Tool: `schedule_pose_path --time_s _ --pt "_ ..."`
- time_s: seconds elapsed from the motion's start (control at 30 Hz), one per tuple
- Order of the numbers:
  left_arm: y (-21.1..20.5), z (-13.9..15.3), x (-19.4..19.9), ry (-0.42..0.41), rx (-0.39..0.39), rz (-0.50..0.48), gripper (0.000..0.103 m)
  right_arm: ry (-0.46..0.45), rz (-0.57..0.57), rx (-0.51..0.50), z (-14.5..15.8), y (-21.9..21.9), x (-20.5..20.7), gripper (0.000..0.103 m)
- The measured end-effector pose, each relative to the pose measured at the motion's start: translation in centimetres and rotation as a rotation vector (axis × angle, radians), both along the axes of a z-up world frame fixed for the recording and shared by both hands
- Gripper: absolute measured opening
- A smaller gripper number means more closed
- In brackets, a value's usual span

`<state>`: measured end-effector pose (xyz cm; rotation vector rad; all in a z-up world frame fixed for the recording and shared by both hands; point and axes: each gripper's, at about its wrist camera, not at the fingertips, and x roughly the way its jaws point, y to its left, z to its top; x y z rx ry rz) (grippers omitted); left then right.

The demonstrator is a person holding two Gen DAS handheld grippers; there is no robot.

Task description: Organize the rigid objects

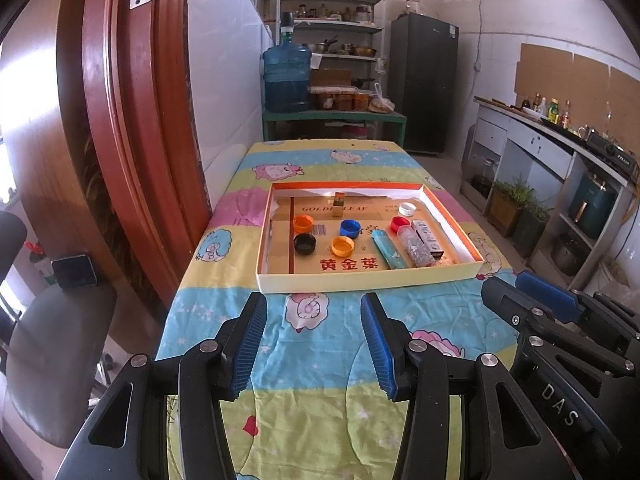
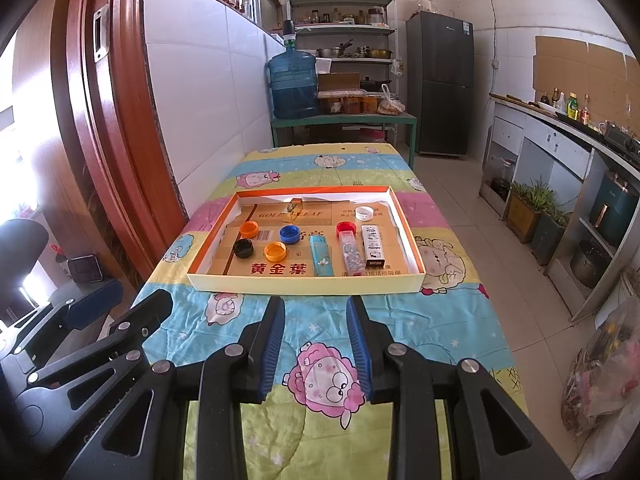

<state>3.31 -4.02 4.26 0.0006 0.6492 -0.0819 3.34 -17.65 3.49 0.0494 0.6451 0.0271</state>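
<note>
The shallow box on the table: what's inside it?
Inside the box: six bottle caps, two orange, one black, blue, red and white; three lighters; a small upright block. Printed cardboard covers the floor.

Small upright item (image 1: 338,204) at the tray's far end: too small to identify. Print on the white lighter (image 2: 373,246): illegible. Right tool (image 1: 548,300) cut off by the left view's edge; shelf jars (image 2: 344,16) indistinct.

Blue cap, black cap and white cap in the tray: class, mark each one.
blue cap (image 2: 289,234), right wrist view, on its open hollow.
black cap (image 2: 243,248), right wrist view, on its inside.
white cap (image 1: 408,209), left wrist view, on its top opening.
</note>
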Motion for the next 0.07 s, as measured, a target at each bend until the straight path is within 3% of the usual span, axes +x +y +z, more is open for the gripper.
schedule_pose_path --time_s 0.07 --pt "-0.15 -0.06 -0.01 -0.004 0.004 -0.001 0.051 0.001 -0.001 0.000 -0.08 -0.03 0.01 0.032"
